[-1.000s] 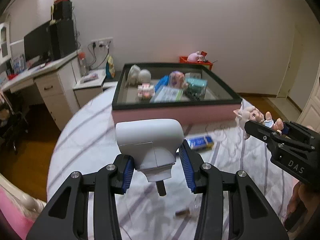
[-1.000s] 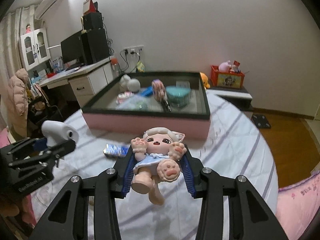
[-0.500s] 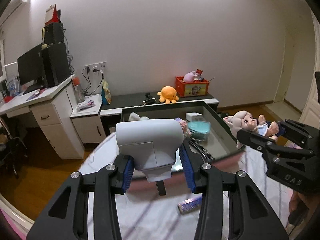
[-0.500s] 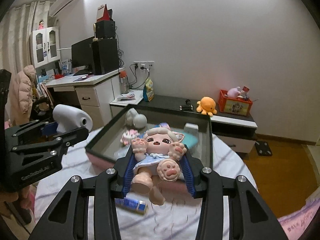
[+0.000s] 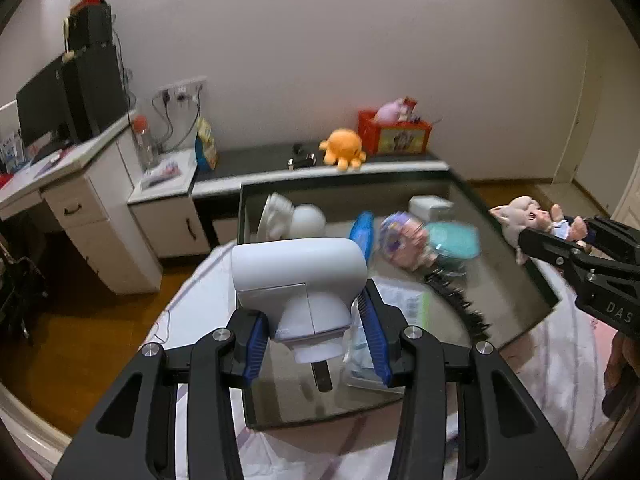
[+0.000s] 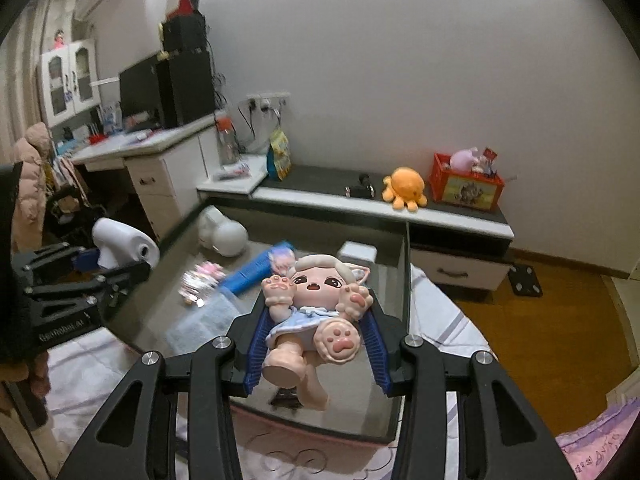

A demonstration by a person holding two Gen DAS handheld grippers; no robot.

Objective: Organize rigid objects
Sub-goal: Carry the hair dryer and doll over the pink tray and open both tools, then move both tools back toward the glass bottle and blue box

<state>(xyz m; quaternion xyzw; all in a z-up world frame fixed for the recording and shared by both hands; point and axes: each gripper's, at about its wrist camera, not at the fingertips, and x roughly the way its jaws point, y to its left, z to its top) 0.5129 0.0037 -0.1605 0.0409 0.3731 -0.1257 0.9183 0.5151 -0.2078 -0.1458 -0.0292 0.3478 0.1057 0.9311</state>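
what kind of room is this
Most likely a bedroom at home. A striped bedsheet lies under the storage box, a desk with a monitor stands by the wall, and an orange plush octopus sits on a low cabinet.

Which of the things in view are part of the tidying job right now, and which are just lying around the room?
Part of the job:
- white device, clamped in the left gripper
- doll, clamped in the right gripper
- storage tray on the bed, already holding items

Just lying about:
- orange plush octopus
- red crate
- monitor
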